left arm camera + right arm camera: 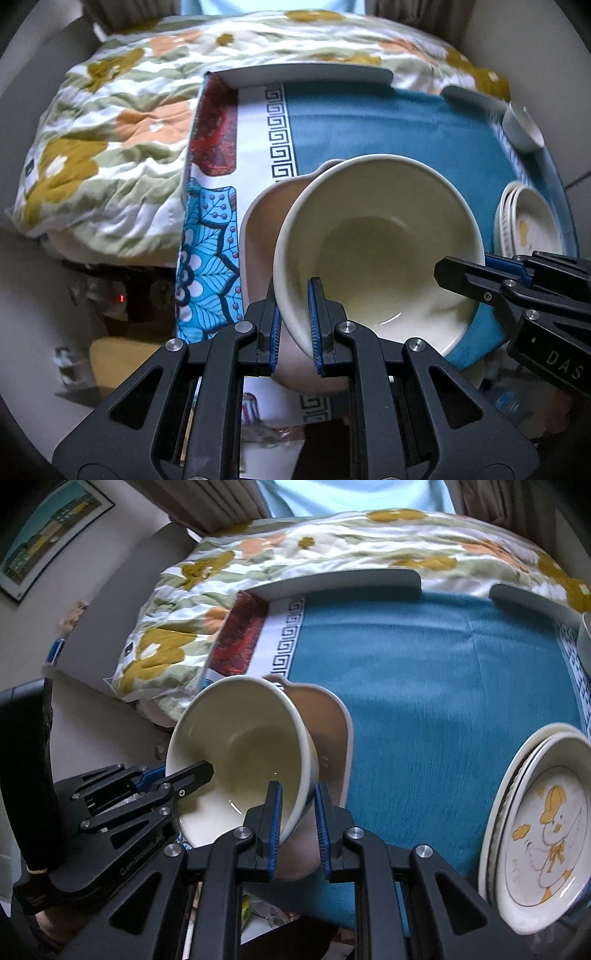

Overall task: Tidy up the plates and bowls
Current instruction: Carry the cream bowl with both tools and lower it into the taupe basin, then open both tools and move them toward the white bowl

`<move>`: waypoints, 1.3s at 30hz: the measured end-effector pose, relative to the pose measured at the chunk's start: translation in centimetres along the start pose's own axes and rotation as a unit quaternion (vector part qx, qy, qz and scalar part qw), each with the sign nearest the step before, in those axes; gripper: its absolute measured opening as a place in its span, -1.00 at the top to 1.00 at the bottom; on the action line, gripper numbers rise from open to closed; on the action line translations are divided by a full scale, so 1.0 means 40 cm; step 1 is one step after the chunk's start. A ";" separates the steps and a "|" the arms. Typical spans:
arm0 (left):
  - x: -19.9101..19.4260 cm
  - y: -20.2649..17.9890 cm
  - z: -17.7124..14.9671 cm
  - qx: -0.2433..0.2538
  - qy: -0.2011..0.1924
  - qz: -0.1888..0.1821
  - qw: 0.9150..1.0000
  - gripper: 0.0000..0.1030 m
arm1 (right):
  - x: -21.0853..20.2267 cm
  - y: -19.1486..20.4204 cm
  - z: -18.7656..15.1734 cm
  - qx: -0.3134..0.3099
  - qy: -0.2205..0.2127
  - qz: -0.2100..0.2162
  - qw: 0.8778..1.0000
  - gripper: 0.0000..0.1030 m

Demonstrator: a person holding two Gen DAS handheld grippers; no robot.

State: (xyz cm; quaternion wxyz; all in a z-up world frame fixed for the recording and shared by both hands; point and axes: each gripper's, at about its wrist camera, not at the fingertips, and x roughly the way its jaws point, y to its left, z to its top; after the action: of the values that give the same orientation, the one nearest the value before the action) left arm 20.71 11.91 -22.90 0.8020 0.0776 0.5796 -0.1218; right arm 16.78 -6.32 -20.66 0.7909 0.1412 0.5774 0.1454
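A large cream bowl (373, 236) (240, 738) hangs tilted between both grippers, over a pink dish (262, 221) (332, 731) on the blue tablecloth (388, 122). My left gripper (294, 299) is shut on the bowl's near rim, one pad inside and one outside. My right gripper (476, 266) grips the opposite rim. In the right wrist view, the right gripper (297, 794) clamps the rim and the left gripper (177, 771) holds the far side. Whether the bowl touches the pink dish, I cannot tell.
A stack of plates (546, 830) (528, 221), the top one with a duck drawing, sits at the table's right edge. A small white cup (524, 127) stands at the far right. A floral quilt (110, 129) lies beyond and left of the table.
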 end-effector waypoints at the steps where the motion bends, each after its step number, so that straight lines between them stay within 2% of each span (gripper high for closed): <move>1: 0.009 -0.001 0.004 0.007 0.004 0.003 1.000 0.77 | 0.007 -0.002 0.002 0.003 0.002 -0.001 1.000 0.69; 13: 0.072 -0.015 0.018 0.040 0.030 0.038 0.998 0.77 | 0.044 -0.002 -0.003 0.005 0.023 -0.015 1.000 0.68; 20: 0.084 -0.027 0.010 0.054 0.026 0.054 0.997 0.77 | 0.059 0.003 0.001 0.005 0.026 -0.017 0.999 0.68; 26: 0.075 -0.035 0.005 0.061 0.021 0.073 0.995 0.74 | 0.058 0.002 -0.005 0.004 0.026 -0.015 1.000 0.68; 29: 0.056 -0.044 0.000 0.071 0.003 0.089 0.993 0.70 | 0.050 0.006 -0.008 -0.002 0.024 -0.019 1.000 0.68; 36: 0.026 -0.037 -0.006 0.060 -0.009 0.088 0.994 0.69 | 0.025 0.006 -0.017 -0.007 0.014 -0.019 1.000 0.68; 39: -0.016 -0.036 -0.011 0.053 -0.017 0.089 0.995 0.69 | -0.020 0.015 -0.015 -0.009 -0.002 -0.015 1.000 0.68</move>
State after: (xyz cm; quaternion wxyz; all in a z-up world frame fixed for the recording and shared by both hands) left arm 19.72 10.72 -22.41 0.8138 0.1689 0.5499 -0.0820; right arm 15.92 -6.04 -19.91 0.7953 0.1260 0.5766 0.1384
